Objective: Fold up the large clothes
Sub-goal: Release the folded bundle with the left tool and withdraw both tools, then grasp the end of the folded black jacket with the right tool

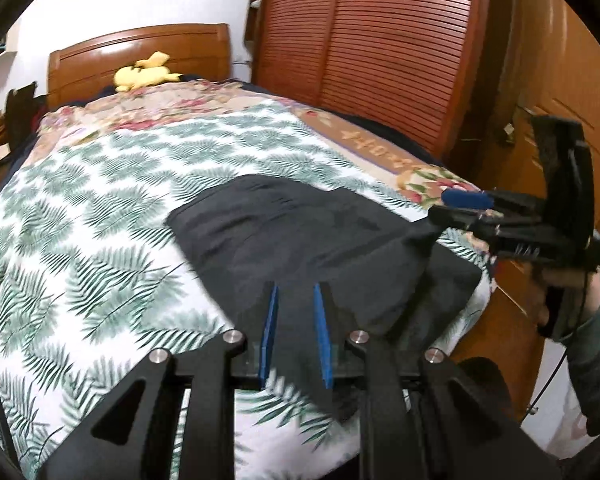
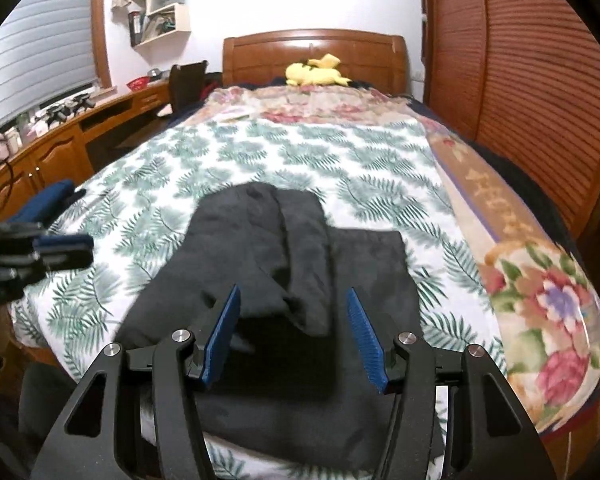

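One dark garment (image 2: 284,264) lay folded on one leaf-print bedspread (image 2: 260,148). The left gripper (image 1: 296,292) stood slightly apart, empty; the right gripper (image 2: 294,294) spread wide, empty. One yellow plush (image 2: 316,70) sat at twelve o'clock.

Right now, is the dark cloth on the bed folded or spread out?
Partly folded: the dark cloth has one layer lying doubled over another on the leaf-print bedspread.

My left gripper (image 1: 296,292) and right gripper (image 2: 294,296) are matt black plastic with shiny round metal pins and ribbed blue rubbery pads (image 2: 224,332). The dark garment (image 2: 300,272) below me is soft, matt cloth. Under it lies a smooth printed fern-leaf sheet (image 1: 80,208). At twelve o'clock the wooden headboard (image 2: 312,50) gleams, glossy with varnish; the yellow toy (image 2: 316,70) looks plush.
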The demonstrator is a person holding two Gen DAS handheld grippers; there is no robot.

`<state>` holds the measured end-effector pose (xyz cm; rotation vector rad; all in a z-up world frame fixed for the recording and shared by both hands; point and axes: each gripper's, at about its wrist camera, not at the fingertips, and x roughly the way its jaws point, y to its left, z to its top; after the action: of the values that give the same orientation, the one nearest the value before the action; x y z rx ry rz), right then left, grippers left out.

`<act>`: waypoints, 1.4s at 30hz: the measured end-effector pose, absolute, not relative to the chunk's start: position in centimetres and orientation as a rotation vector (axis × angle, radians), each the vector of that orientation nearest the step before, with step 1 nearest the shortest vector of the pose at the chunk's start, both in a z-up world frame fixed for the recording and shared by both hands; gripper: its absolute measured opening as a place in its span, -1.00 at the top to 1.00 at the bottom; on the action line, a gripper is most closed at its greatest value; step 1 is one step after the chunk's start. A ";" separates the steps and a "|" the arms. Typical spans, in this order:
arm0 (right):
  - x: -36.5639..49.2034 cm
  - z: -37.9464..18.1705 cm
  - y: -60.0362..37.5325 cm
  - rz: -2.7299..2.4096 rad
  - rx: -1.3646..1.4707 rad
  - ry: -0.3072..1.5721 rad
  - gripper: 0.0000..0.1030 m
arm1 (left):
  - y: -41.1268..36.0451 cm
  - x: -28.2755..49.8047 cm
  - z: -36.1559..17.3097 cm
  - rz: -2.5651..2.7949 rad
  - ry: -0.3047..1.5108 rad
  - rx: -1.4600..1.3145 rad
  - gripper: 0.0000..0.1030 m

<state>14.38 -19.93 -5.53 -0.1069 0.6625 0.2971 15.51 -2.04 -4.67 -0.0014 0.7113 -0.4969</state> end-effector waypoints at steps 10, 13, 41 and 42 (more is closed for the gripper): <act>17.7 -7.2 -15.9 0.302 -0.142 0.725 -0.15 | 3.6 14.6 -6.5 -0.421 0.706 -0.034 0.69; 18.3 -8.2 -15.6 0.284 -0.148 0.757 -0.16 | 5.0 14.2 -6.9 -0.414 0.705 -0.042 0.69; 19.1 -13.5 -16.7 0.353 -0.038 0.962 0.80 | 6.5 13.6 -8.5 -0.399 0.739 -0.061 0.69; 18.8 -13.0 -16.8 0.355 -0.031 0.939 0.83 | 6.3 13.6 -8.4 -0.400 0.738 -0.058 0.69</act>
<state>18.84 -16.77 -13.02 -0.0309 0.9390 0.3554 13.59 6.32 -8.38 -0.0582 0.7382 -0.4000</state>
